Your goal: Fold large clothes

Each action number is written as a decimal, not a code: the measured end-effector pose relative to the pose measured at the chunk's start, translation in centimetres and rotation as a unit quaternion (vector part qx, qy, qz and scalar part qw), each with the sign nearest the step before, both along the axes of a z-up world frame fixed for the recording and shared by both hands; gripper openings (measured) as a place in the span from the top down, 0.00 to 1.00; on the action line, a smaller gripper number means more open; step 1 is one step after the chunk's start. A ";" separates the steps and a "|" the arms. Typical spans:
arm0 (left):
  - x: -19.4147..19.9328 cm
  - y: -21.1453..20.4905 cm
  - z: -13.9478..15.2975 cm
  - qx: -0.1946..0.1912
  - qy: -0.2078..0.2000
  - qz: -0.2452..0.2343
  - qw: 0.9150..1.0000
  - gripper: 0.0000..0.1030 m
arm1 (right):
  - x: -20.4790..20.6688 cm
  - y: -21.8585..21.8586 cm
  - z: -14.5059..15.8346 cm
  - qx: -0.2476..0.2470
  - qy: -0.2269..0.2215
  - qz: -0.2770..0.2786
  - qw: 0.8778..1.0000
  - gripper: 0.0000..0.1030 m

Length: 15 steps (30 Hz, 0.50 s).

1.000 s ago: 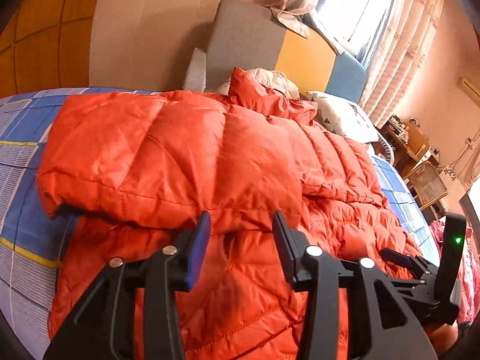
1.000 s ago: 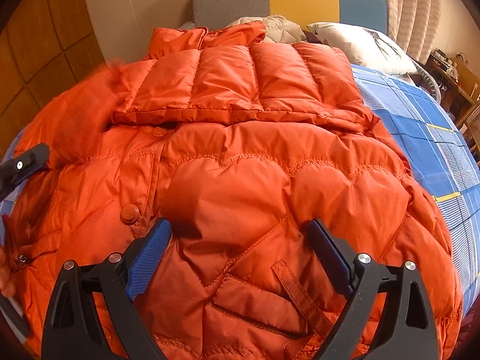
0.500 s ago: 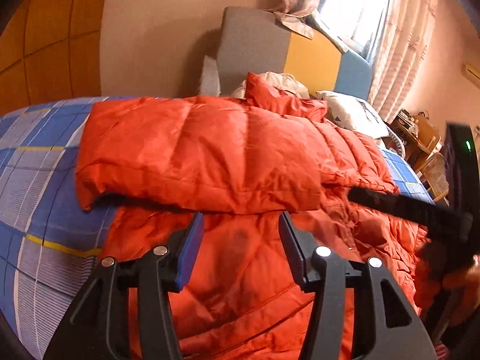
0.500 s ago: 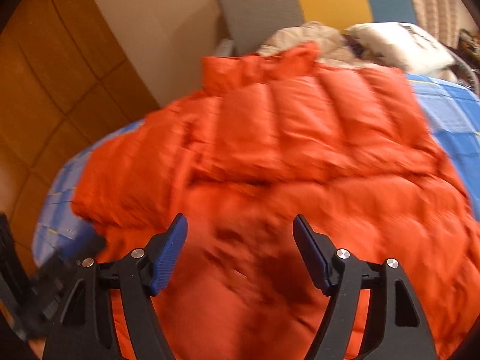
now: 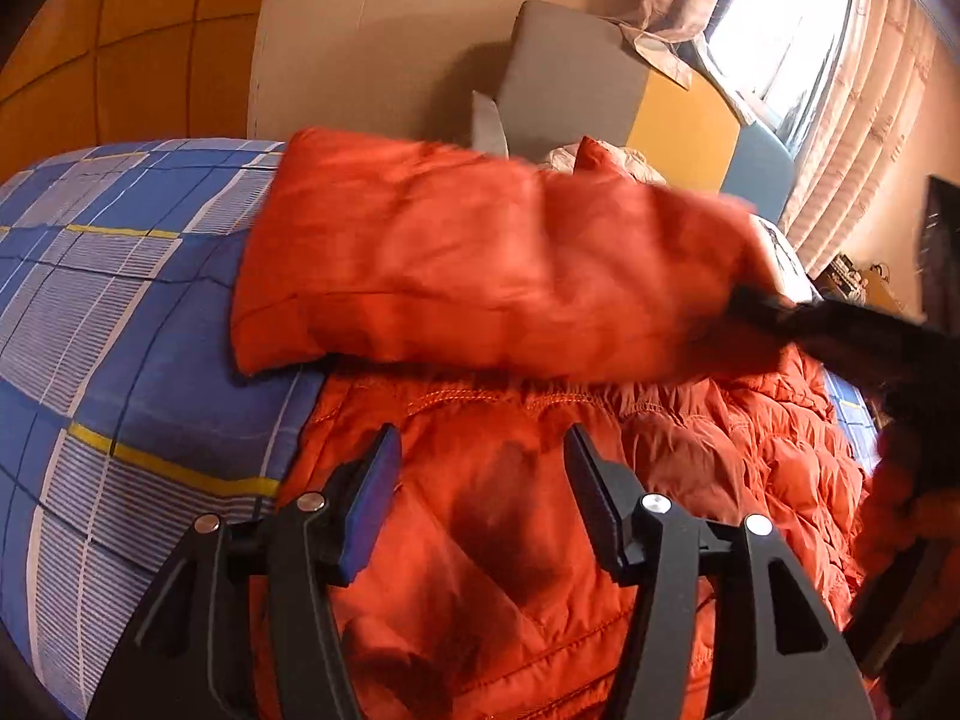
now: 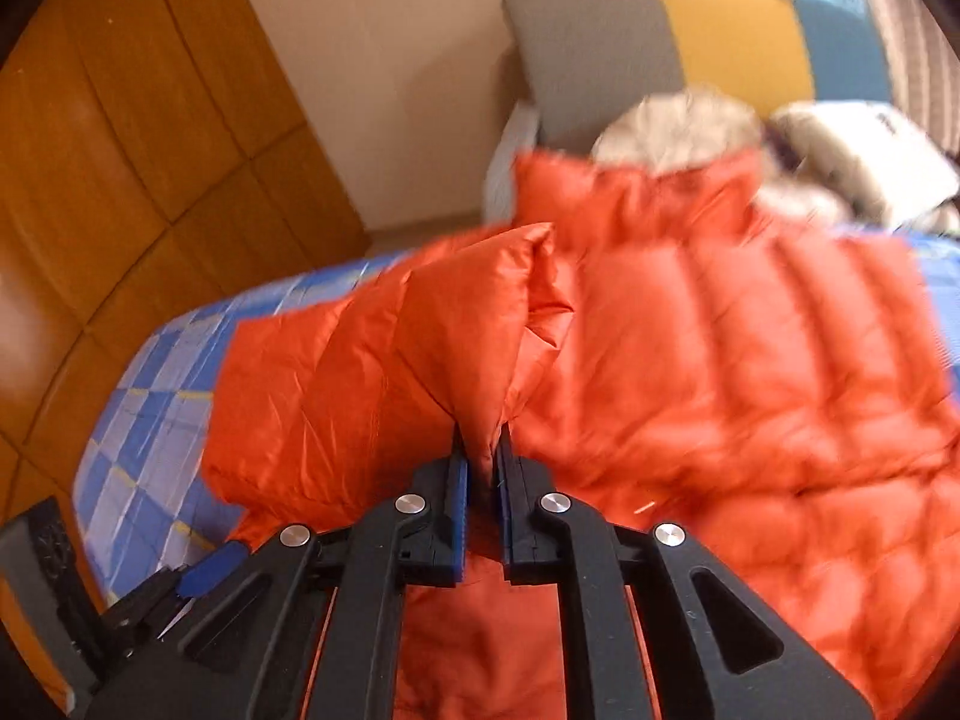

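Right gripper (image 6: 482,450): I have its jaws pinched nearly together on a fold of the orange down jacket (image 6: 708,360), a ridge of cloth standing up between the blue pads.

Left gripper (image 5: 483,501): I read its jaws as spread wide with nothing between them, poised just above the lower quilted part of the jacket; whether the tips touch the cloth I cannot tell.

Sleeve (image 5: 456,276): a smooth orange panel, which I take for the sleeve, lies across the body of the jacket, one end overhanging onto the bed; its far end meets the dark blurred shape of the right tool at the right of the left wrist view.

Jacket position: spread over the blue checked bedspread (image 5: 108,312), collar end toward the headboard (image 5: 576,90) and the pale pillow (image 6: 864,156).

Risk, slip: my hold is on a thin pinch of slick shell, so a quick pull could draw the cloth out of the pads.

Risk, drag: with the left tool gripping nothing, the body is not pinned, and pulling may shift the whole jacket or bunch the bedspread.

Risk, spring-back: I judge the puffy fill will push a fold open unless it is pressed down.

Writing: no brand, label or lettering readable in either view; both are motion-blurred.
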<state>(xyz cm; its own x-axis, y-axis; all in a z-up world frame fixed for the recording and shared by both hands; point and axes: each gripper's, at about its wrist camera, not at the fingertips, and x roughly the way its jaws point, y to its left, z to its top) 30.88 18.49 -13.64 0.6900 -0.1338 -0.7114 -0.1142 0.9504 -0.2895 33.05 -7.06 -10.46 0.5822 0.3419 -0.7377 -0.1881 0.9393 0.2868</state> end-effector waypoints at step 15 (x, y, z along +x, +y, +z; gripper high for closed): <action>2.9 -0.5 2.2 0.011 -0.019 0.000 1.000 0.46 | 1.7 -15.6 -1.6 -0.075 0.029 -0.187 0.979 0.94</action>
